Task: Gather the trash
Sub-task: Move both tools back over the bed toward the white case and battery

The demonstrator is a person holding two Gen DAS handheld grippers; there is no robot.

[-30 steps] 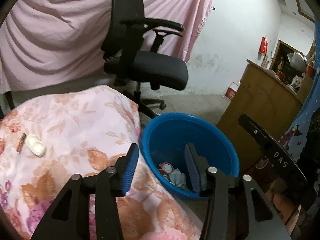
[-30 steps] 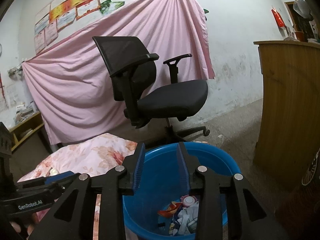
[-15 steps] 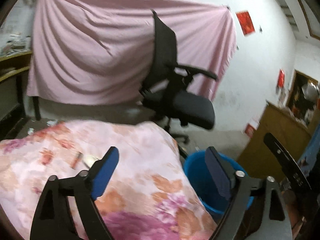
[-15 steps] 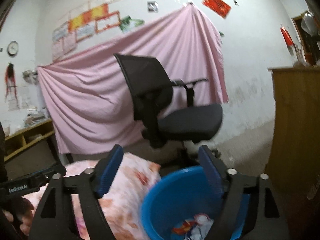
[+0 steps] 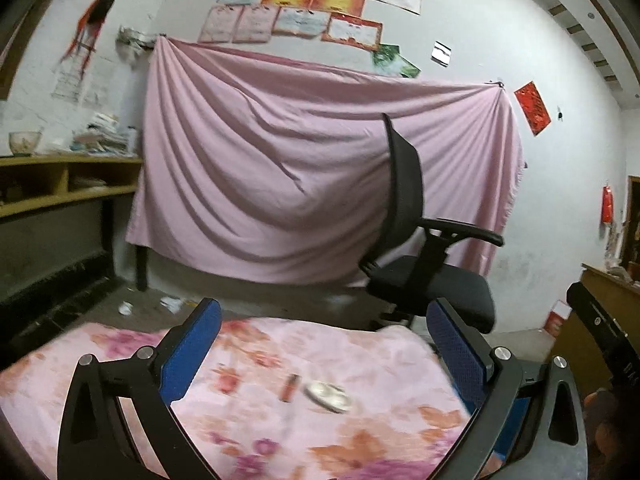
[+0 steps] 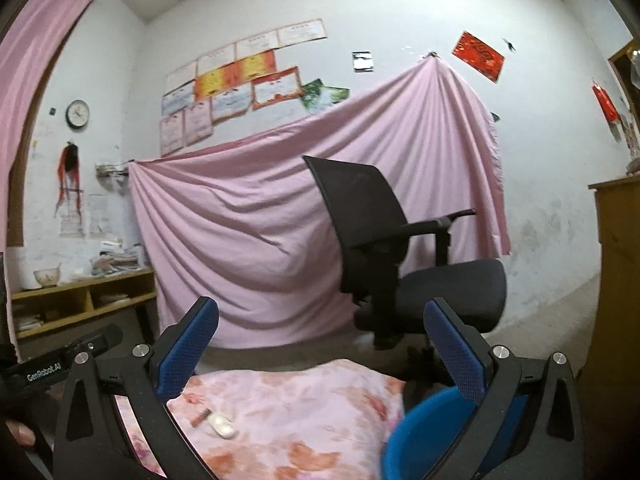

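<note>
Both my left hand-held gripper (image 5: 320, 344) and right hand-held gripper (image 6: 320, 344) have just opened wide, empty. The small red stick (image 5: 289, 387) and white wrapper (image 5: 328, 397) wait on the flowery blanket (image 5: 380, 364).

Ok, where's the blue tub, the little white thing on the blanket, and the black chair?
blue tub (image 6: 416, 436), right wrist view, on its near rim.
little white thing (image 5: 329, 396), left wrist view, on its middle.
black chair (image 6: 452, 292), right wrist view, on the seat cushion.

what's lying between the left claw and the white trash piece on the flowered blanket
Only bare flowered blanket, seen in the left wrist view; the left claw stands open before the white trash piece.
</note>
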